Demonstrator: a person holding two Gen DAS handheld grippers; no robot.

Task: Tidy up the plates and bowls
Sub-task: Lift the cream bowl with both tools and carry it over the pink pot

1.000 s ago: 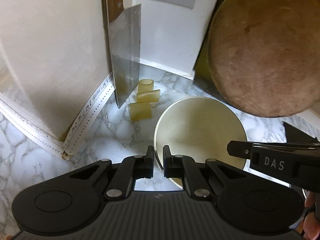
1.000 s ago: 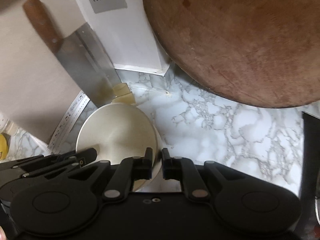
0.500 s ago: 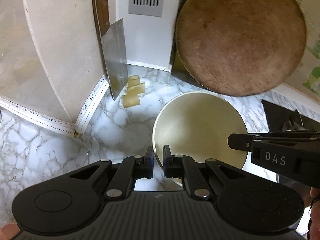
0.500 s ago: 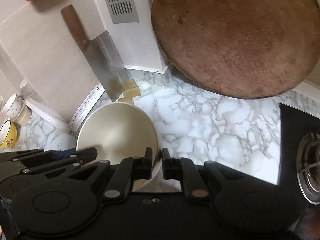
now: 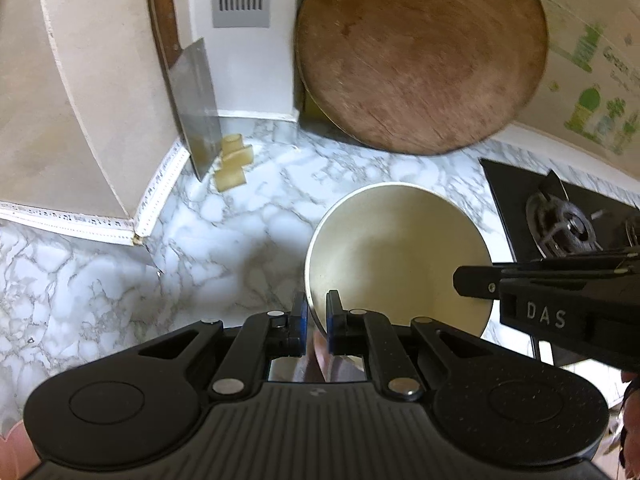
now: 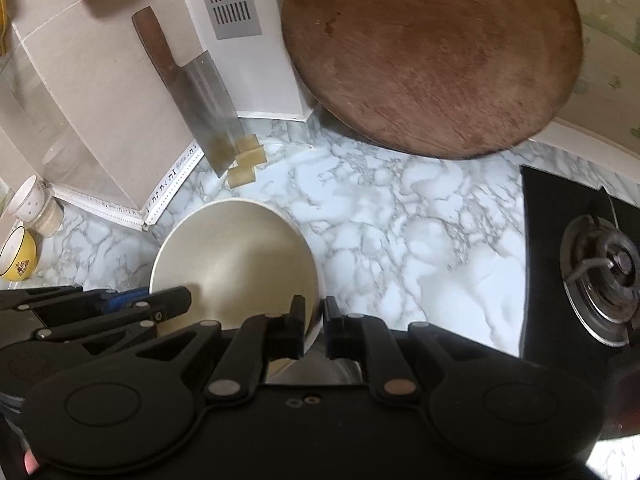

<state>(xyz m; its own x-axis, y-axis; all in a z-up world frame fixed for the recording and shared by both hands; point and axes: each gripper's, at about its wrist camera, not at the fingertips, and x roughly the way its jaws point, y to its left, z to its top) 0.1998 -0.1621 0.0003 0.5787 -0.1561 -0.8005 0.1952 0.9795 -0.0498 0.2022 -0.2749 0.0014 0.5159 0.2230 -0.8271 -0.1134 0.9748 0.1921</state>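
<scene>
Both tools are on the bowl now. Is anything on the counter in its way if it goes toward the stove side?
Nothing visible. The left tool and right tool each clamp the bowl by its rim. The marble counter between bowl and stove is bare; knife and cutting board lean at the back.

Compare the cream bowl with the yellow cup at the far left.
The cream bowl is plain, wide and shallow; the yellow cup is narrower and carries a printed emblem. The bowl is clamped by its rim in both grippers, left gripper and right gripper; the cup stands untouched on the marble counter. Both are empty.
</scene>
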